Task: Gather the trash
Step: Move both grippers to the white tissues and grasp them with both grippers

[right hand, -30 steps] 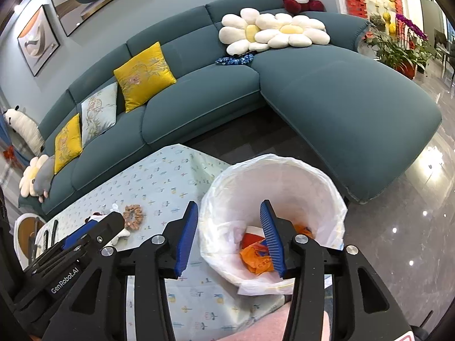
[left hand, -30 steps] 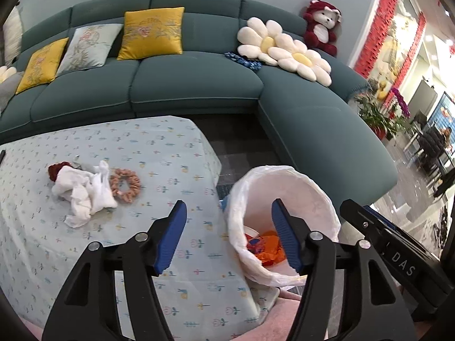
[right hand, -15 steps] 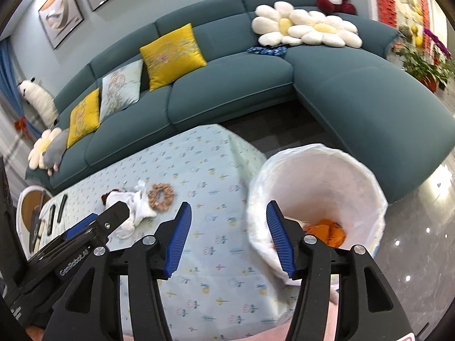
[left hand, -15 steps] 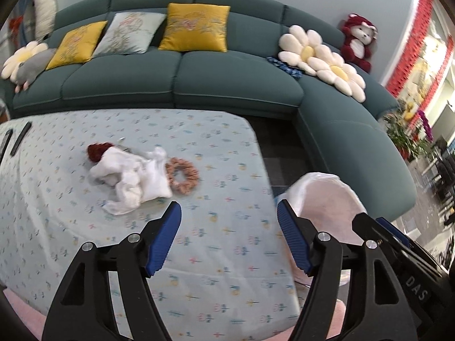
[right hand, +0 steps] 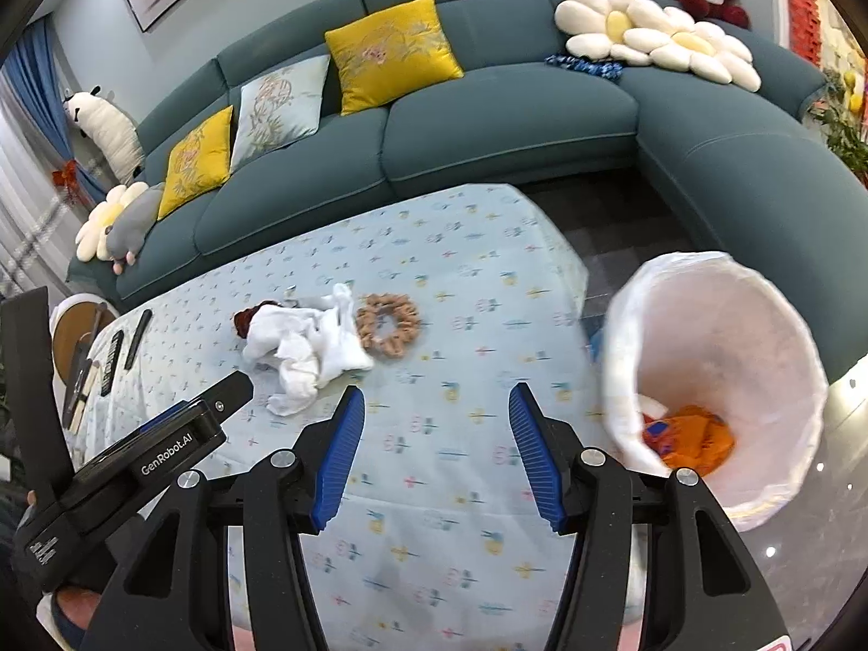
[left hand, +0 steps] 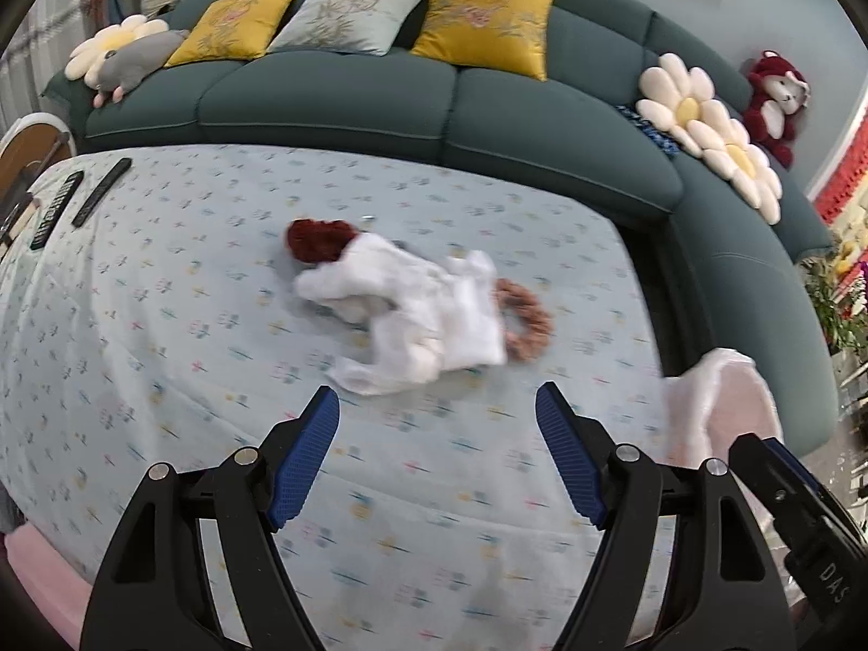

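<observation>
The crumpled white tissue (left hand: 417, 314) lay mid-table (left hand: 163, 325) beside a scrunchie (left hand: 523, 320), probably light and soft, best pinched at its bunched middle. The left gripper (left hand: 436, 455) was opening, empty; the right gripper (right hand: 434, 455) stood open, empty, near the bin (right hand: 716, 325).

Printed cloth table cover (right hand: 461, 466); thin plastic bin liner (right hand: 721, 325); glossy floor (right hand: 814, 542).

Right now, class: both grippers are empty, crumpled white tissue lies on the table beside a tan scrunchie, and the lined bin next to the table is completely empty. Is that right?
Not quite. The bin is not empty: the right wrist view shows orange trash at its bottom. The rest holds: the white tissue lies on the table beside the tan scrunchie, and neither the left gripper, whose jaws are opening, nor the right gripper holds anything.
</observation>
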Demonstrator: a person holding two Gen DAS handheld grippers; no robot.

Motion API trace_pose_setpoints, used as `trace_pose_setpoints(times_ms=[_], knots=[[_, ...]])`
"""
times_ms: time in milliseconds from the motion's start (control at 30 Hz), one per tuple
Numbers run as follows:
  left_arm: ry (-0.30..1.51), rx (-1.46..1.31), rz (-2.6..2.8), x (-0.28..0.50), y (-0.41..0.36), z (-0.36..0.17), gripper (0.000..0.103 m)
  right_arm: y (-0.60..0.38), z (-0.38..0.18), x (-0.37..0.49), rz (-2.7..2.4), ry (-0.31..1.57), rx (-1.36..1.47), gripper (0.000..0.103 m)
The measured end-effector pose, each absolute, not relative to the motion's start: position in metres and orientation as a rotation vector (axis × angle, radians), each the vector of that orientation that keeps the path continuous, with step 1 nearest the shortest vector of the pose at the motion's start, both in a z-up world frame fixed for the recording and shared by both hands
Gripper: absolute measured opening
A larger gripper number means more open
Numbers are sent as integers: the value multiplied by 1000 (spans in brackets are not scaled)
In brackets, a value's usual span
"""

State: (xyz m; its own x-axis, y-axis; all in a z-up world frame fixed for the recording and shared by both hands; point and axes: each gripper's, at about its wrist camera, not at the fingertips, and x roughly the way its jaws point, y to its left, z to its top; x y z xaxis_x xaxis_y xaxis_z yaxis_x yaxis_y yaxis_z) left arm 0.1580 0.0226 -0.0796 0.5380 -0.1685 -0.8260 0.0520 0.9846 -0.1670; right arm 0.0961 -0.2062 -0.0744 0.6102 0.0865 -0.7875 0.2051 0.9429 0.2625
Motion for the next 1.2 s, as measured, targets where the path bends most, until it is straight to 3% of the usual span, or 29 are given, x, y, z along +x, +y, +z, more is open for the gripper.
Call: trace_pose_setpoints(times_ms=[467, 633, 700, 833, 1200], knots=[[1106, -142, -200, 216, 33, -135, 70, -163, -123, 172, -54, 1010, 358, 55], [1158, -186, -214, 231, 34, -157, 50, -158, -137, 190, -57, 1036, 361, 55], [1160, -203, -229, 233, 36, -161, 30, -157, -142, 196, -53, 1050, 371, 55], [1166, -215, -262, 233, 38, -166, 8, -151, -150, 207, -47, 1068, 357, 54], [1122, -286, -233, 230, 72, -156, 6, -129, -181, 239, 11, 1141, 358, 42]])
